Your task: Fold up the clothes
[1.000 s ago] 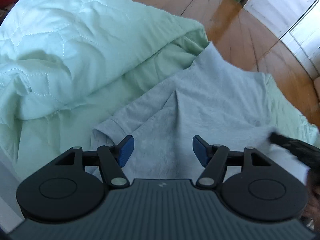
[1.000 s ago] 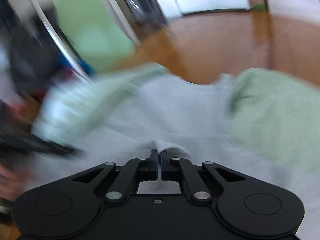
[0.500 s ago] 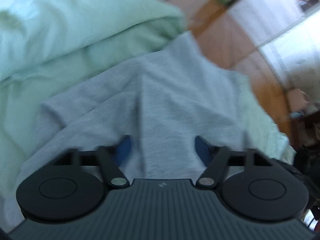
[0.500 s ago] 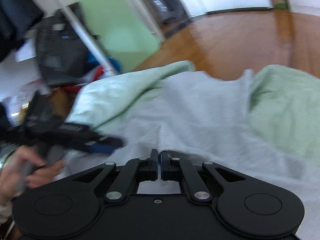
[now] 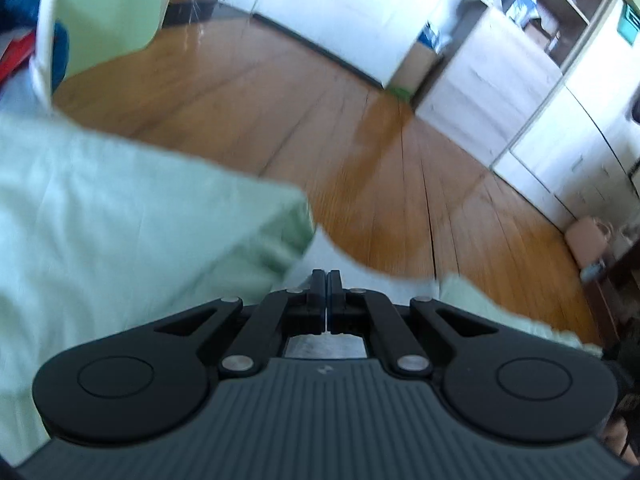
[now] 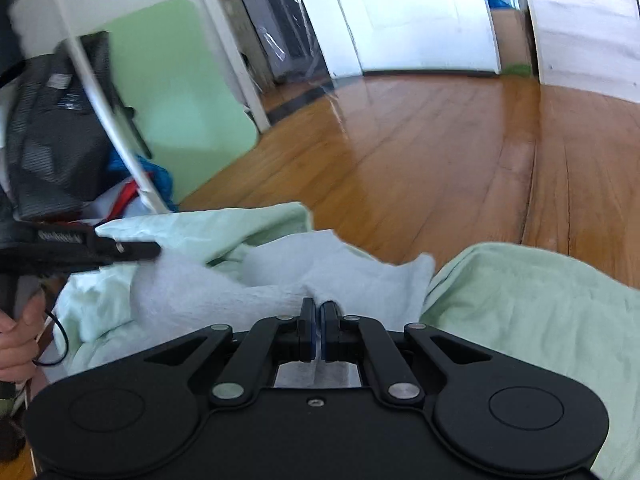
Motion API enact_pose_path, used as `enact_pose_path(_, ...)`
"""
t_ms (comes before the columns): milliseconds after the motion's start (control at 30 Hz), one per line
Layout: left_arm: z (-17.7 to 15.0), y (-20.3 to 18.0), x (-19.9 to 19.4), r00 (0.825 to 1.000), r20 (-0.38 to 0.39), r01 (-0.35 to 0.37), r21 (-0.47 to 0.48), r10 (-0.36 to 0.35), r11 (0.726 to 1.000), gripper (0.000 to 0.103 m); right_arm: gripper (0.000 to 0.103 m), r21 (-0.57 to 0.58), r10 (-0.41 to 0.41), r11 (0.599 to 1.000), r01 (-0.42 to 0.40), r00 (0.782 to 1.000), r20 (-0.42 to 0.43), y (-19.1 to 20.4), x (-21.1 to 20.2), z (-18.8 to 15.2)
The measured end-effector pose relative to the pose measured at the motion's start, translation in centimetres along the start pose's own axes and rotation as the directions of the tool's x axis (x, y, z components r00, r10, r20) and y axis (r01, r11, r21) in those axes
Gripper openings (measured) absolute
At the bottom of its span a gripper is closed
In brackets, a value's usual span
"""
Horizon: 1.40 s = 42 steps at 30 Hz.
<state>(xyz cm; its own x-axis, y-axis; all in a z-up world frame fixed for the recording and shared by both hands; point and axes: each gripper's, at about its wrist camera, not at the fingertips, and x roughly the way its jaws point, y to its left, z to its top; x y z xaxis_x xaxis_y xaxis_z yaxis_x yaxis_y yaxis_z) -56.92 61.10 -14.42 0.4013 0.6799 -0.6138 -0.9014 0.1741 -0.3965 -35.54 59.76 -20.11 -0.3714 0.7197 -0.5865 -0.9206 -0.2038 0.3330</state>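
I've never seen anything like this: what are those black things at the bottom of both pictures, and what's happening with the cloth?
Those are hand-held grippers, one in each of a person's hands, each carrying a camera that looks out along its fingers. One picture comes from the left gripper, the other from the right gripper. A grey garment lies on a pale green quilt above a wooden floor. Both grippers are shut, and the right one clearly pinches the garment's edge. In the right view you also see the left gripper from outside.

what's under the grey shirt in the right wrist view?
Light green bedding shows past the grey shirt on both sides, so the shirt lies on it. What is directly beneath the shirt is covered. The right tongs are shut on its near fold.
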Motion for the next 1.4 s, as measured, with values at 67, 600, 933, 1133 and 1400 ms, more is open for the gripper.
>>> enact_pose_path(67, 1.5, -0.7, 0.7, 0.998, 0.056, -0.039, 0.028, 0.037, 0.999, 0.000, 0.005, 0.008, -0.013, 1.000, 0.013, 1.000, -0.024, -0.5, 1.3, 0.8)
enact_pose_path(600, -2.5, -0.8, 1.9, 0.993, -0.082, -0.079, 0.111, 0.088, 0.991, 0.030, 0.028, -0.272, -0.178, 0.948, 0.168, 0.984, -0.014, -1.7, -2.6, -1.4)
enact_pose_path(933, -3.8, 1.1, 2.5, 0.988, -0.146, 0.039, -0.028, -0.042, 0.999, 0.030, 0.037, -0.788, -0.083, 0.615, 0.026, 0.996, -0.031, 4.3, -1.0, -2.8)
enact_pose_path(1133, -4.7, 1.1, 2.1, 0.977, -0.210, 0.036, 0.040, -0.026, 0.999, 0.031, 0.056, -0.922, -0.142, 0.386, -0.028, 0.986, -0.090, 4.5, 2.2, -5.7)
enact_pose_path(1400, -5.5, 0.4, 2.1, 0.967, -0.225, -0.083, 0.164, 0.119, 0.983, 0.033, 0.008, -0.806, -0.206, 0.590, 0.032, 0.972, -0.112, 2.5, 5.6, -2.5)
